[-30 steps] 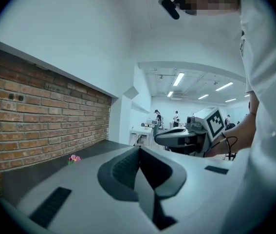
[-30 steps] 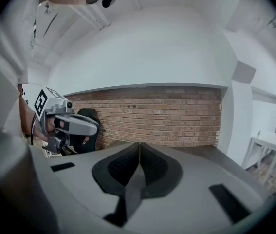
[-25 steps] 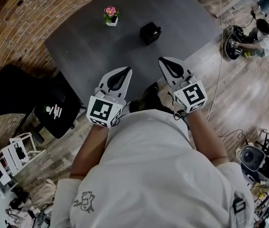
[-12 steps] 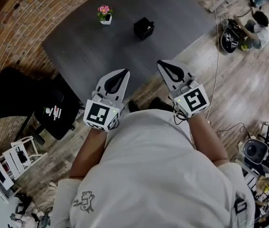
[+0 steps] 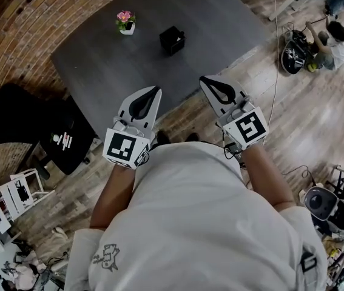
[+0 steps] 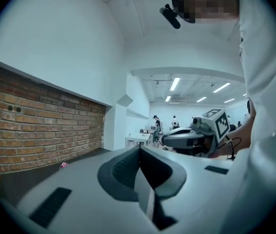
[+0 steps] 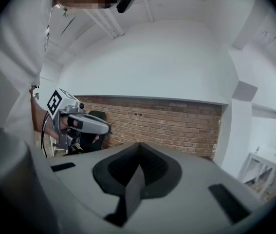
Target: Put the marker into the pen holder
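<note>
The black pen holder [image 5: 172, 40] stands on the far part of the dark grey table [image 5: 105, 65]. No marker shows apart from it, and I cannot tell what is inside. My left gripper [image 5: 156, 89] and right gripper [image 5: 204, 79] hover side by side near the table's front edge, well short of the holder. Both are shut with nothing between the jaws. In the left gripper view the left gripper [image 6: 140, 147] has its jaws pressed together, and the right gripper [image 6: 191, 138] shows beyond. The right gripper [image 7: 138, 157] is likewise shut in its own view, with the left gripper [image 7: 82, 123] off to the side.
A small white pot with a pink flower [image 5: 125, 22] stands left of the holder. A black chair [image 5: 68, 141] sits at the table's left, by the brick wall [image 5: 14, 47]. A person [image 5: 332, 38] sits on the wooden floor at the far right. A cable [image 5: 275, 96] runs across the floor.
The table, holder and flower pot have drifted up and left in the head view. Both grippers have drawn back towards the table's front edge and stayed shut.
</note>
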`<state>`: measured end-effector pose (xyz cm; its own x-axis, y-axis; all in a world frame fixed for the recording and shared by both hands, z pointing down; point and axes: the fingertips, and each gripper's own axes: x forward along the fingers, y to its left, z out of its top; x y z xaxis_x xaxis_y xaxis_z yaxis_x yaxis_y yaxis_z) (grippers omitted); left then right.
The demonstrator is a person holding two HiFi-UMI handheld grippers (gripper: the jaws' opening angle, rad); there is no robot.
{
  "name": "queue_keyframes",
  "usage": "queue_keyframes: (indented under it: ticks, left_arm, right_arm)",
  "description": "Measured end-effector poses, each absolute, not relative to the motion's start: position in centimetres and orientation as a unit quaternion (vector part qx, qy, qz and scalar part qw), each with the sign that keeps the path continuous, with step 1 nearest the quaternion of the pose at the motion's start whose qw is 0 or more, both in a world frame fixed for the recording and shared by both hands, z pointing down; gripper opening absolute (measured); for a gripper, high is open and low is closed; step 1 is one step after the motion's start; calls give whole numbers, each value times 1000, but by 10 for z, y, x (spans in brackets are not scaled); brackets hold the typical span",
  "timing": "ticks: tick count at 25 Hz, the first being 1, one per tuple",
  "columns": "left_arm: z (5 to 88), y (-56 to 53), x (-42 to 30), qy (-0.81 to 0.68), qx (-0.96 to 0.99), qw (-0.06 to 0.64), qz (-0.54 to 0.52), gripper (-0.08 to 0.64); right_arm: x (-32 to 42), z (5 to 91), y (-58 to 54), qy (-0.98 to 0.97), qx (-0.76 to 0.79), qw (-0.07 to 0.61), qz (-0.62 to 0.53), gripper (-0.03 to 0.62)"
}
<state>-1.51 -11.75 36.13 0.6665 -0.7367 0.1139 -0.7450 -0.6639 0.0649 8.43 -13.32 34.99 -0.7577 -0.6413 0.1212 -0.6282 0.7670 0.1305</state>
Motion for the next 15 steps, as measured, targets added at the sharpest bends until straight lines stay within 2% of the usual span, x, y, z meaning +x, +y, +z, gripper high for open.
queue_keyframes:
  ticks: [8, 15]
  left_arm:
    - [369, -97, 32, -420, 904, 61, 43, 11]
    - [366, -71, 50, -414, 907, 58, 44, 11]
  right_arm:
    - [133, 365, -117, -940, 334, 67, -19, 5]
    - [143, 367, -99, -945, 322, 58, -14, 5]
